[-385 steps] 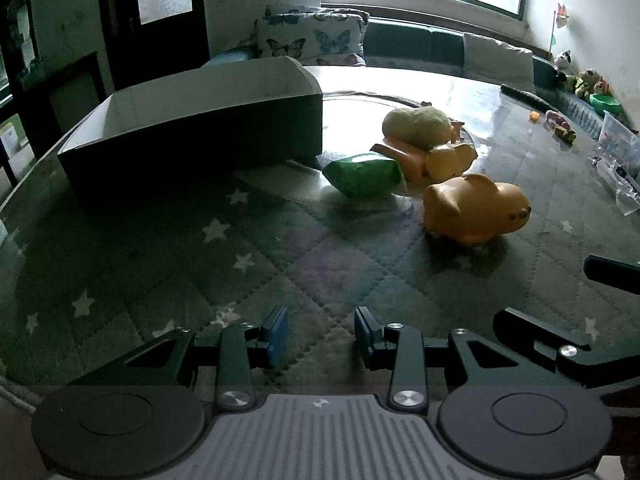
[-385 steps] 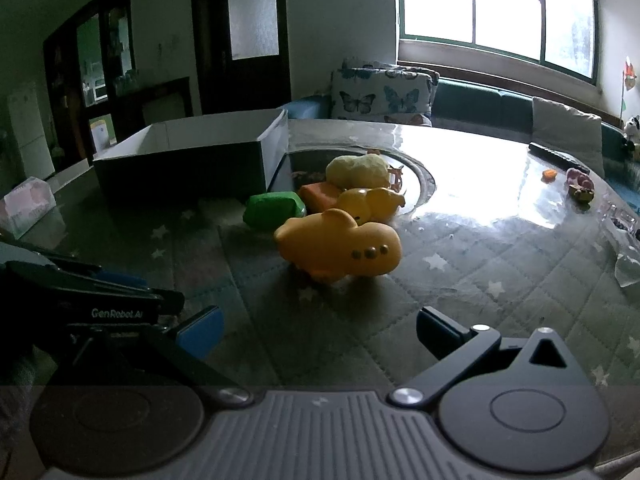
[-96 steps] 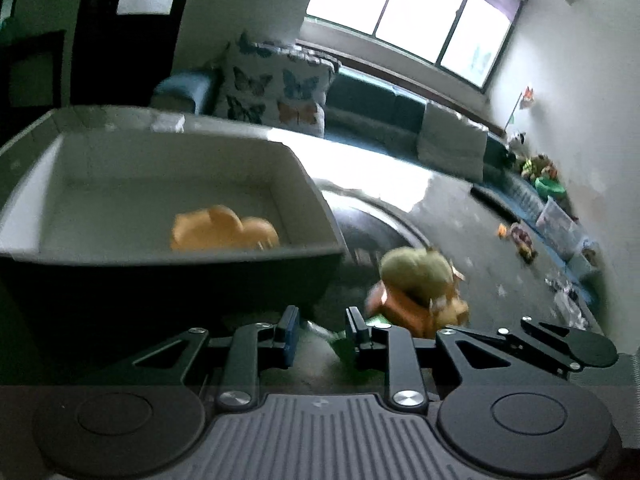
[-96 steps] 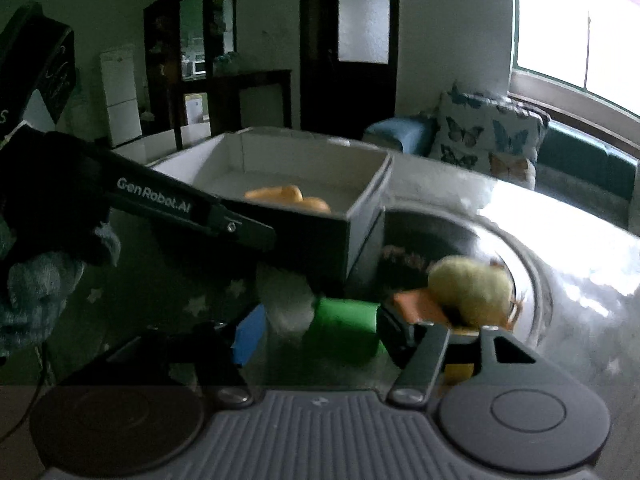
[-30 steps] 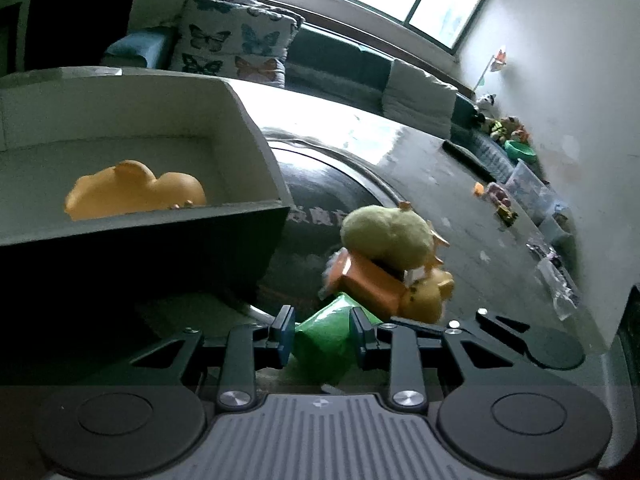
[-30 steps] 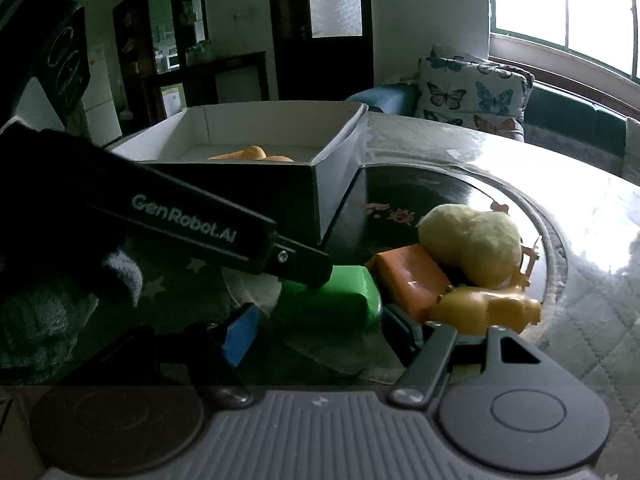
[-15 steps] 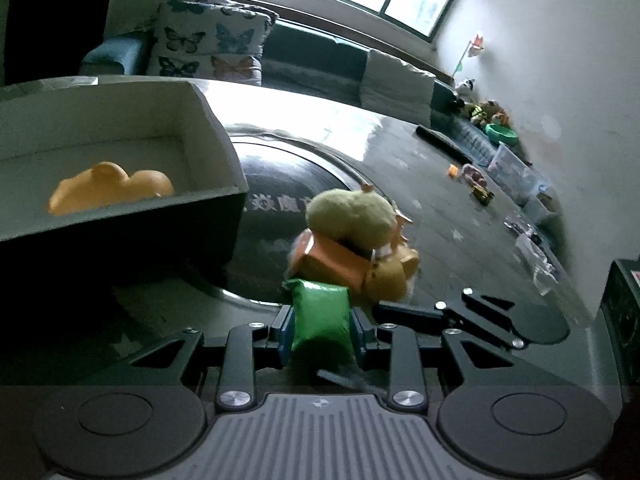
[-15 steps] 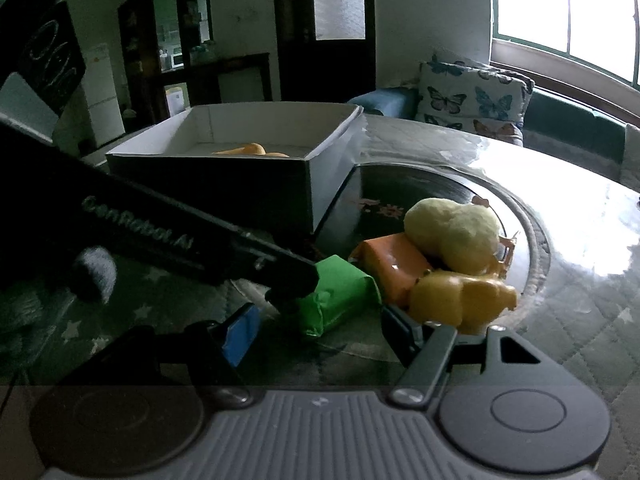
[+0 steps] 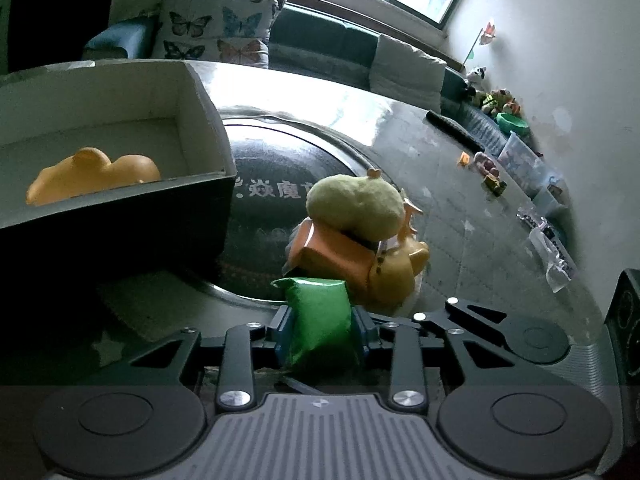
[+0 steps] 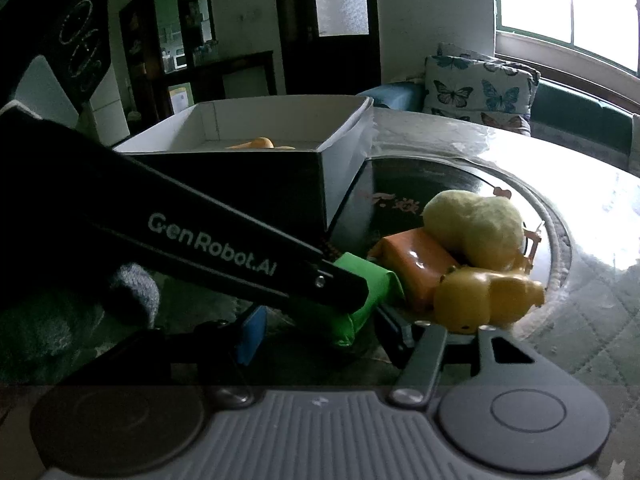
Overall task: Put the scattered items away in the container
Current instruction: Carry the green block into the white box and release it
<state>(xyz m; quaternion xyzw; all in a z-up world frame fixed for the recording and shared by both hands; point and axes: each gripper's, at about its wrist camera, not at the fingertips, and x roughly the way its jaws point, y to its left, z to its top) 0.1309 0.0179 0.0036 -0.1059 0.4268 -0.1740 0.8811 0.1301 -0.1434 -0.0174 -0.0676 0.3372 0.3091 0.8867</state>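
The green pouch (image 9: pixel 318 318) sat pinched between the two blue-padded fingers of the left gripper (image 9: pixel 320 330), which was closed on its sides, low over the table (image 9: pixel 460 208) and just in front of the box. From the other side the same green pouch (image 10: pixel 368 286) showed past the long black finger (image 10: pixel 248 258) of that tool, which crossed the right camera's view with white lettering along it.

The right gripper (image 10: pixel 320 334) stood spread wide with nothing between its fingers; its blue pad (image 10: pixel 252 334) was well apart from the dark finger opposite. It hung close behind the pouch, near the pile of toys.

Right behind the pouch lay an orange block (image 9: pixel 332 250), and on top of it rested a fuzzy yellow-green plush (image 9: pixel 354 206). A smooth yellow animal toy (image 9: pixel 396 270) leaned against the block's right end. All three sat at the edge of the dark round disc (image 9: pixel 276 176) set in the tabletop.

The container, a box (image 9: pixel 120 208) with dark outer walls and a pale inside, stood to the left of the pile, its corner near the disc. One orange-yellow toy (image 9: pixel 94 174) already lay inside it. A grey-gloved hand (image 10: pixel 132 290) showed dimly beneath the left tool.

Farther off, a butterfly-print cushion (image 9: pixel 218 30) rested on a green sofa under the window.
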